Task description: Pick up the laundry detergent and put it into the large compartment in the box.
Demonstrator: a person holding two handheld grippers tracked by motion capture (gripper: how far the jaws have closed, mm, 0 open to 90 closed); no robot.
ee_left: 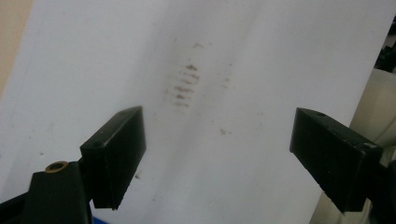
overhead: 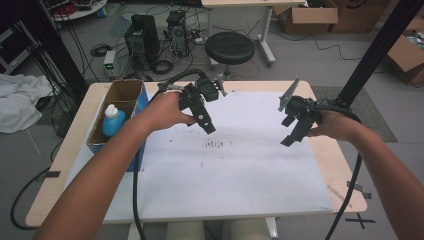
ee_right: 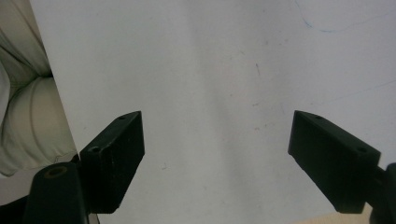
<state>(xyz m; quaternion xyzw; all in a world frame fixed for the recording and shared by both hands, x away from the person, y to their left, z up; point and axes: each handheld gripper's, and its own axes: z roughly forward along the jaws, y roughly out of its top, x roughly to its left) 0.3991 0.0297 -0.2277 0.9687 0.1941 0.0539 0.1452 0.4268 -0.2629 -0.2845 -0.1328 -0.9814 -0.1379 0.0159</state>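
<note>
I have both grippers held up over the white paper sheet (overhead: pixel 240 170) that covers most of the light wooden table (overhead: pixel 335 165). My left black two-jaw gripper (overhead: pixel 207 125) sits over the sheet's upper left part, jaws pointing down toward the middle; in the left gripper view its jaws stand wide apart with nothing between them (ee_left: pixel 217 149). Straight ahead of those jaws is a patch of short brown smudge marks (ee_left: pixel 183 84), which the high view puts near the sheet's centre (overhead: pixel 214 144), just below and right of the left gripper.

My right black two-jaw gripper (overhead: pixel 295 132) hangs over the sheet's upper right part, a grey three-cornered plate (overhead: pixel 288 94) sticking up from its top. In the right gripper view its jaws are also spread wide and empty (ee_right: pixel 217 149), above plain white paper with a faint blue pen line (ee_right: pixel 327 28) near the top.

No task item given. Off the sheet, at the table's left edge, an open brown cardboard box (overhead: pixel 122 92) holds a blue bottle with a white cap (overhead: pixel 113 120), well apart from both grippers. A round black stool (overhead: pixel 230 47) stands on the floor beyond the table.
</note>
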